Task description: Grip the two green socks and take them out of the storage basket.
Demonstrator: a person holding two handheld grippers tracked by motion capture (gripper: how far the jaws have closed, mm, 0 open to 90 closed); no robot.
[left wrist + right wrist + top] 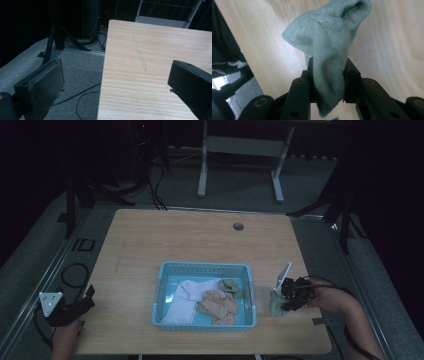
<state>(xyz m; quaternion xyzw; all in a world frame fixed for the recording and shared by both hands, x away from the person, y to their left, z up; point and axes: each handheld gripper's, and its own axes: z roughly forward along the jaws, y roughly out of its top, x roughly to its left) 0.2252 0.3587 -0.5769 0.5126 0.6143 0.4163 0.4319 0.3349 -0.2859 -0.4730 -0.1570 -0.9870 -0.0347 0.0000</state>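
A person's right gripper (286, 301), black with a grey plate on top, pinches a pale green knitted sock (276, 304) just to the right of a light blue plastic lattice basket (206, 267) on a light wooden table (175, 235). In the right gripper view the sock (329, 47) stands bunched between the two black jaws, its cuff gaping at the top and its lower end hanging out below the pads; both jaws press into the knit from either side. From the high view the sock's lower end sits at or just above the tabletop near the table's right front corner; whether it touches the wood cannot be told.

Inside the basket lie a white sock (183, 301), a crumpled peach-coloured sock (218, 305) and a second pale green sock (230, 286), the green one by the far right corner.

The left gripper (87, 300), also black, rests at the table's front left edge, well apart from the basket. In the left gripper view its jaws stand wide apart with nothing between them, one over the grey carpet floor (82, 65) and one over the table.
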